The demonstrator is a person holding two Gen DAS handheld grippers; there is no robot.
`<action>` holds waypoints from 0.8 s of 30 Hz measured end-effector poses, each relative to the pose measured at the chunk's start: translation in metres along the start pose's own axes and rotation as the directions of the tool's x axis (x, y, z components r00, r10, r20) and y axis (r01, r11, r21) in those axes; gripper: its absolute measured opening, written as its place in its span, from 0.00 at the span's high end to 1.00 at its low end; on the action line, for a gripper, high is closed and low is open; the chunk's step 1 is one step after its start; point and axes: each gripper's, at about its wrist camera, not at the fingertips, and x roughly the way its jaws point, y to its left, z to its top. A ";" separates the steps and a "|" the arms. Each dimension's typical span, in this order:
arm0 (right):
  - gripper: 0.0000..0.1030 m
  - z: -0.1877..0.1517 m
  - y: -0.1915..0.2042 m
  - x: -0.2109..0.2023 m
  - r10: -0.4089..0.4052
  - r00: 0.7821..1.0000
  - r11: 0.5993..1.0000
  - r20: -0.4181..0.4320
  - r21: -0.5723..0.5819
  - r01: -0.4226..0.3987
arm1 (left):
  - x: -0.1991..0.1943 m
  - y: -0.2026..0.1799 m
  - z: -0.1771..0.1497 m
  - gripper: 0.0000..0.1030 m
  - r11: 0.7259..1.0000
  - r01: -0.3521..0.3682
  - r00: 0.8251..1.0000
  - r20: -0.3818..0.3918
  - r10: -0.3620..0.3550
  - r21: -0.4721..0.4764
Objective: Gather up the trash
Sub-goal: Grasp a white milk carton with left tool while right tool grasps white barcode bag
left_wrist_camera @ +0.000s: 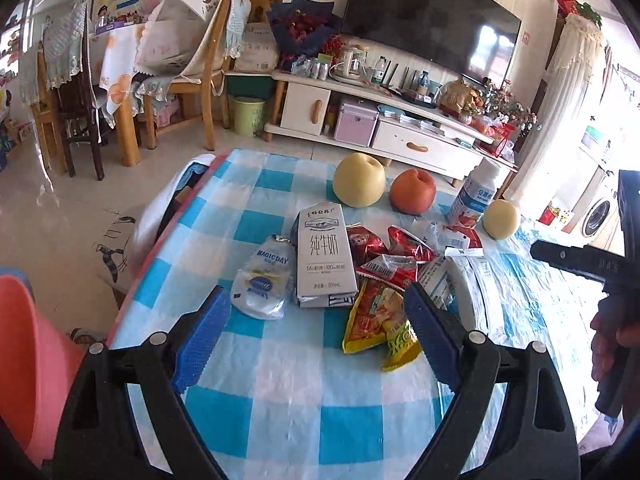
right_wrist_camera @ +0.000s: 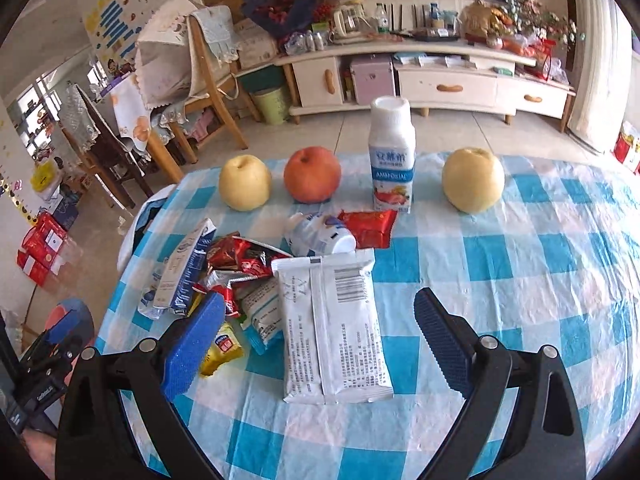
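Your right hand-held gripper point(right_wrist_camera: 318, 320) is open and holds nothing, and the white wrapper point(right_wrist_camera: 334, 324) lies on the worktop point(right_wrist_camera: 520, 280) between its two blue pads, straight ahead of it. The long axis of this wrapper runs away from you, almost in line with the fingers, so the jaws stand at both long sides of it; this hand is clearly the nearer one for this piece. A barcode and small print are on its back, too small to read.

Your left hand-held gripper point(left_wrist_camera: 318, 312) is also open and empty. In front of it, a little beyond the pads, lies the milk carton point(left_wrist_camera: 326, 256), its long axis pointing away from you, with "纯牛奶" printed on it. Just to its left lies a flattened pouch point(left_wrist_camera: 262, 280) marked "MAGICDAY". On the right are red wrappers point(left_wrist_camera: 394, 254) and a yellow-red packet point(left_wrist_camera: 378, 318), which reaches to the right pad.

Behind the trash stand two pears, an apple point(right_wrist_camera: 312, 175) and an upright bottle point(right_wrist_camera: 393, 156) reading "AMBROSIAL"; I judge these are not trash.
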 end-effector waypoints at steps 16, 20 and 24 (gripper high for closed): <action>0.08 -0.020 -0.001 0.070 -0.039 0.987 0.996 -0.158 -0.080 0.026 | 0.123 -0.006 0.028 0.23 1.000 -0.021 0.984 -0.177 0.017 -0.020; 0.08 -0.020 -0.001 0.075 -0.027 0.986 0.997 -0.162 -0.071 0.015 | 0.134 -0.010 0.030 0.34 1.000 -0.023 0.982 -0.186 0.022 -0.003; 0.08 -0.024 0.002 0.083 -0.053 0.984 0.994 -0.167 -0.103 0.036 | 0.146 -0.013 0.031 0.47 0.999 -0.041 0.975 -0.218 0.043 0.016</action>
